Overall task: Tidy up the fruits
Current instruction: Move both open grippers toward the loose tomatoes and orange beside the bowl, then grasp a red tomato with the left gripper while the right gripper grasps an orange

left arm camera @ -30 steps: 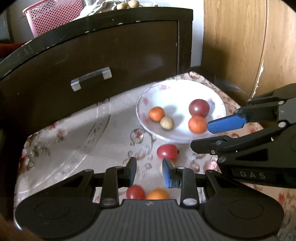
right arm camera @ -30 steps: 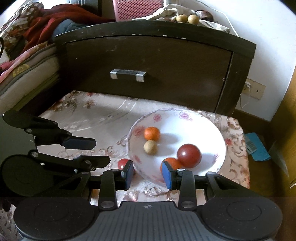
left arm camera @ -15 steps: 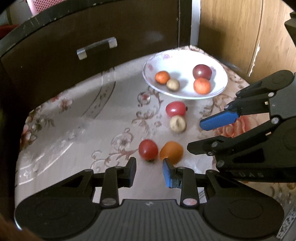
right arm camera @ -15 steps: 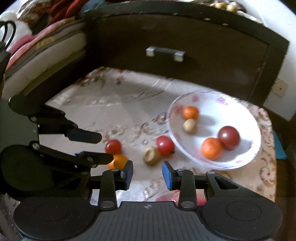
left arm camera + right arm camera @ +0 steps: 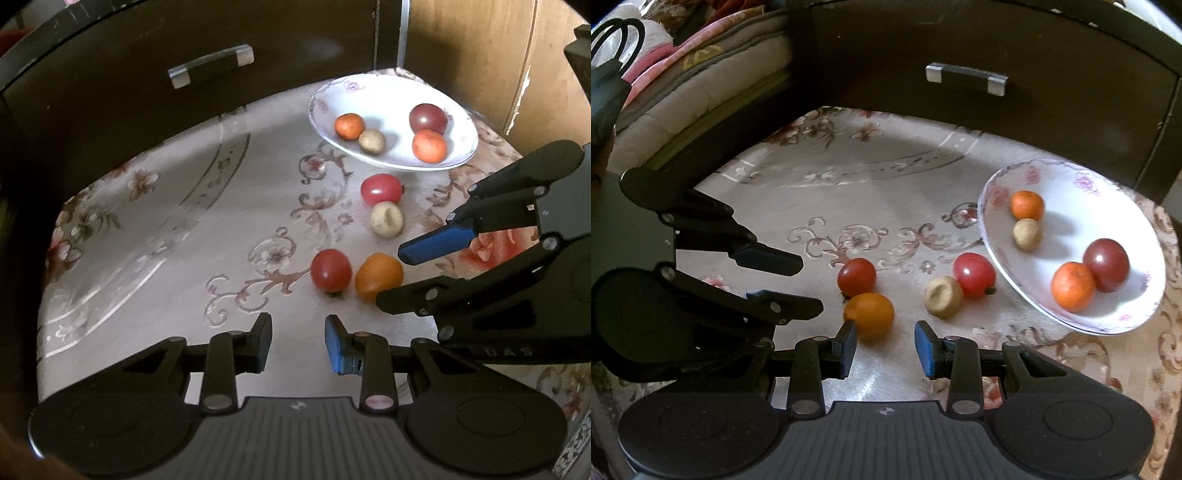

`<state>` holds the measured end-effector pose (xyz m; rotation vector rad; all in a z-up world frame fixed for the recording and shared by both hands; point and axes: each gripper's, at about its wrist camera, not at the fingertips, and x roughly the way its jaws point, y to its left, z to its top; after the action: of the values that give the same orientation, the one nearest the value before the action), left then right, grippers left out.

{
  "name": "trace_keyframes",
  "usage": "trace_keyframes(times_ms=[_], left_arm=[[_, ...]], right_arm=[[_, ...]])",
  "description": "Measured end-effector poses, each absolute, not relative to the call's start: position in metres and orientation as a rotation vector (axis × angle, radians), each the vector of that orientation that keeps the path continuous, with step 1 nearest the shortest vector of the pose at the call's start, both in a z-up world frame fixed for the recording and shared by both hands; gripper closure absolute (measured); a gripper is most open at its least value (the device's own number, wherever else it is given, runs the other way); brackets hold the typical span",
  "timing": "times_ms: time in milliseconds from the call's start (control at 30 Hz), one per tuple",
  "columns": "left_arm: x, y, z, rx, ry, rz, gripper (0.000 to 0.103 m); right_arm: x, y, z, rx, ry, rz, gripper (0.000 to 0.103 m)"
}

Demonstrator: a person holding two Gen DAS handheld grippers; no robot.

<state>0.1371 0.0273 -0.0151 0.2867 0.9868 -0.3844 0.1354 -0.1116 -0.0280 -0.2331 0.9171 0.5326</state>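
Task progress, judged from the scene: roughly half done. Four fruits were seen in the white plate (image 5: pixel 391 158), which lay ahead and to the right of the left gripper (image 5: pixel 297 343) and ahead-right of the right gripper (image 5: pixel 884 349). The plate held a small orange fruit (image 5: pixel 347 125), a beige fruit (image 5: pixel 372 141) touching it, a dark red fruit (image 5: pixel 428 118) and a larger orange fruit (image 5: pixel 429 146) set against it.

Four fruits were left loose on the flowered tablecloth (image 5: pixel 166 221), all on the near side of the plate. A red tomato (image 5: pixel 381 189) and a beige fruit with a dimple (image 5: pixel 386 219) were lying together just short of the plate's rim. A second red tomato (image 5: pixel 331 270) and an orange-yellow fruit (image 5: pixel 379 276) were lying side by side directly ahead of the left gripper, near its fingertips; in the right wrist view the orange-yellow fruit was seen just beyond the right gripper's left finger, not between the fingers.

Both grippers were seen empty, their jaws set apart by a narrow gap, with nothing grasped. The right gripper was pointed in from the right of the left one, its blue pad close to the orange-yellow fruit without visible contact.

A dark drawer front (image 5: pixel 960 44) with a metal handle stood beyond the cloth.
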Motion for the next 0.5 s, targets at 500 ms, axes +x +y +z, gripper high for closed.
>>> trace_keyframes(times_ms=[500], left_arm=[[0.144,0.027,-0.023,0.291,1.009,-0.408,0.063]], right_arm=[[0.146,-0.094,-0.043,-0.218,0.937,0.570,0.078]])
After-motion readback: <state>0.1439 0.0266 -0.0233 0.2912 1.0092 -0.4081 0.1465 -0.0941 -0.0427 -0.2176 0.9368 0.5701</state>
